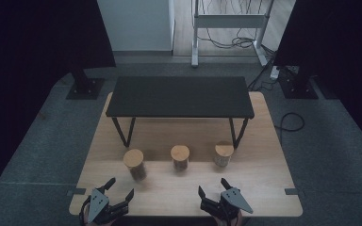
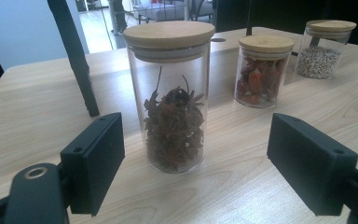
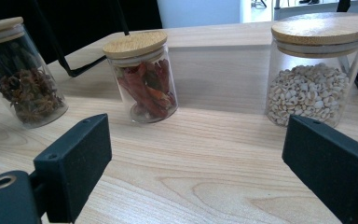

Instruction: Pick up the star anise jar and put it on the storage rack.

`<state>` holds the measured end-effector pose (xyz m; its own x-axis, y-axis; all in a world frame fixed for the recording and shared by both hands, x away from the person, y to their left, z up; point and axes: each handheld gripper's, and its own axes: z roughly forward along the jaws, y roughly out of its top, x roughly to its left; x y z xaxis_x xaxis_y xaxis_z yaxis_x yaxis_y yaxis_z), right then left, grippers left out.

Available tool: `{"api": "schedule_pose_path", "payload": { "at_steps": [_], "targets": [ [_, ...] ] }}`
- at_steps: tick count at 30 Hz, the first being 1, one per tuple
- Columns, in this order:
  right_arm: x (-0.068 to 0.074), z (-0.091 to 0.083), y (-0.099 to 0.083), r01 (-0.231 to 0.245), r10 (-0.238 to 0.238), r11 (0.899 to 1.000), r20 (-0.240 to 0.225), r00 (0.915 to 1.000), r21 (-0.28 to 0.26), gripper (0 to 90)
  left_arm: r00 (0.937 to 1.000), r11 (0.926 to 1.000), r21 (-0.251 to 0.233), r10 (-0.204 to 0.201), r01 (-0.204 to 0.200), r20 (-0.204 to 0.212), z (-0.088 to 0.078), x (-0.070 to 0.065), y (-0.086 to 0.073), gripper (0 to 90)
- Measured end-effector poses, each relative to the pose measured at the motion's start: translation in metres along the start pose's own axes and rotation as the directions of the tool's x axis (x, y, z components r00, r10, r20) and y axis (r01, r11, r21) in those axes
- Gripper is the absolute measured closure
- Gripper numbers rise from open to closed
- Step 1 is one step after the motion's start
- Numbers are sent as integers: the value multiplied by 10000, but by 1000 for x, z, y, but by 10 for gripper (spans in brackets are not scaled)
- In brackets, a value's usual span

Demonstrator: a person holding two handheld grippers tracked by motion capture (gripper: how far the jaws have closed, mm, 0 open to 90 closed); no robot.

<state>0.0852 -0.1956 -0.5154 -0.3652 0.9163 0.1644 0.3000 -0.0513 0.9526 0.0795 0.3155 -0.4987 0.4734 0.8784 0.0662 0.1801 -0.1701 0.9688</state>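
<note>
Three glass jars with wooden lids stand in a row on the wooden table (image 1: pixel 264 183). The tall jar of star anise (image 1: pixel 135 164) (image 2: pixel 175 98) (image 3: pixel 21 74) is at the left. A shorter jar of red chillies (image 1: pixel 180 157) (image 2: pixel 262 70) (image 3: pixel 142 77) stands in the middle, and a jar of pale beans (image 1: pixel 223 154) (image 2: pixel 325 46) (image 3: pixel 314 70) at the right. My left gripper (image 1: pixel 120 189) (image 2: pixel 209 163) is open at the front edge, facing the star anise jar, apart from it. Near the front edge too, my right gripper (image 1: pixel 212 187) (image 3: pixel 205 172) is open with nothing between its jaws.
A low black shelf on thin black legs (image 1: pixel 179 96) spans the back half of the table, just behind the jars. Black stands (image 1: pixel 85 84) and cables (image 1: pixel 290 120) lie on the grey floor around the table.
</note>
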Motion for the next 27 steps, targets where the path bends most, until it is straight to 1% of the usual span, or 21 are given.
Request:
{"api": "schedule_pose_path", "payload": {
  "at_steps": [3,7,10,12,14,16,19,22,23,24,25,26,27],
  "targets": [
    [-1,-2,0,-1,1,10000,22,10000,-84,74,10000,10000,39,62,-62,36,1,-1,0,181],
    [1,-3,0,12,-11,10000,103,9999,-95,74,10000,10000,24,16,-16,55,-1,0,-1,180],
    [4,-2,-1,174,-173,9998,83,9998,-98,73,10000,10000,-46,-1,2,86,-1,0,-1,180],
    [6,-2,0,326,-325,9994,78,9994,-118,74,9998,10000,-47,86,-85,190,-2,-1,0,179],
    [8,-2,-1,362,-362,9993,85,9993,-105,74,9998,9999,-53,93,-91,196,-3,-1,0,172],
    [9,-2,-1,366,-365,9993,80,9993,-60,74,9996,10000,-77,-37,39,279,-4,0,0,170],
    [9,-2,-1,382,-381,9993,75,9992,-56,74,9992,9998,8,-195,195,346,-1,2,2,168],
    [7,-1,-1,333,-333,9994,62,9994,-24,74,9989,9996,96,-266,263,389,2,2,3,167],
    [6,-1,-1,311,-311,9995,68,9995,-22,74,9989,9996,96,-266,263,389,2,2,3,160],
    [6,-2,-1,290,-290,9996,70,9996,-42,74,9993,9995,98,-304,302,212,4,-1,4,151],
    [6,-3,-1,281,-281,9996,74,9996,-67,74,9994,9995,78,-318,317,124,5,-2,4,145],
    [6,-3,-1,281,-281,9996,74,9996,-67,74,9994,9995,78,-318,317,124,5,-2,4,139],
    [6,-3,-1,294,-294,9995,78,9995,-88,74,9995,9994,36,-330,330,10,6,-4,5,139]
  ]
}}
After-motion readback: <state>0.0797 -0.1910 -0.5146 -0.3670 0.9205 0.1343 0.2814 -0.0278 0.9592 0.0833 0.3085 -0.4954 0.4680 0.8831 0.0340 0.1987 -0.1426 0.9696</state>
